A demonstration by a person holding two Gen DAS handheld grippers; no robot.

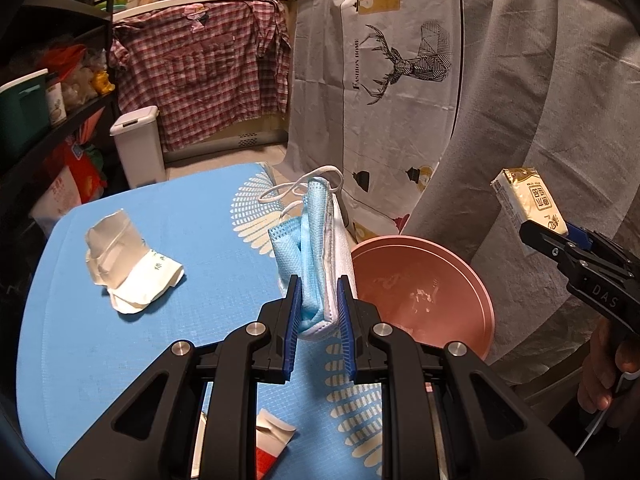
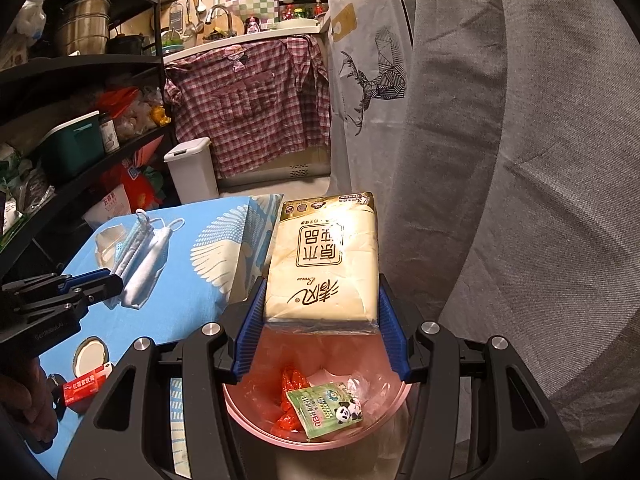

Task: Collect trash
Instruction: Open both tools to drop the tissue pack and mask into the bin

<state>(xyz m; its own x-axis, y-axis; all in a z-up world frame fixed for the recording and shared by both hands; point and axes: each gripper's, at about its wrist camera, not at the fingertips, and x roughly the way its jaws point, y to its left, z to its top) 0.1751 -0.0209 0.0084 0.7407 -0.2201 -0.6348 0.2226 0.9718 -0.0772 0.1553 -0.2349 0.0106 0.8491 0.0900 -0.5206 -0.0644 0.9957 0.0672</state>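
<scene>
My left gripper (image 1: 319,304) is shut on folded blue and white face masks (image 1: 316,248) and holds them above the blue table (image 1: 160,320), just left of the pink trash bin (image 1: 424,280). My right gripper (image 2: 320,312) is shut on a cream tissue pack (image 2: 324,256) and holds it over the pink bin (image 2: 248,404), which contains a green panda wrapper (image 2: 328,404) and red plastic. The tissue pack also shows in the left wrist view (image 1: 528,204), and the masks show in the right wrist view (image 2: 140,248).
A crumpled white packet (image 1: 128,264) lies on the table's left. A torn wrapper (image 1: 272,436) lies near the front edge. A red box (image 2: 82,388) and a round lid (image 2: 90,356) lie on the table. A white pedal bin (image 1: 138,144) stands on the floor behind.
</scene>
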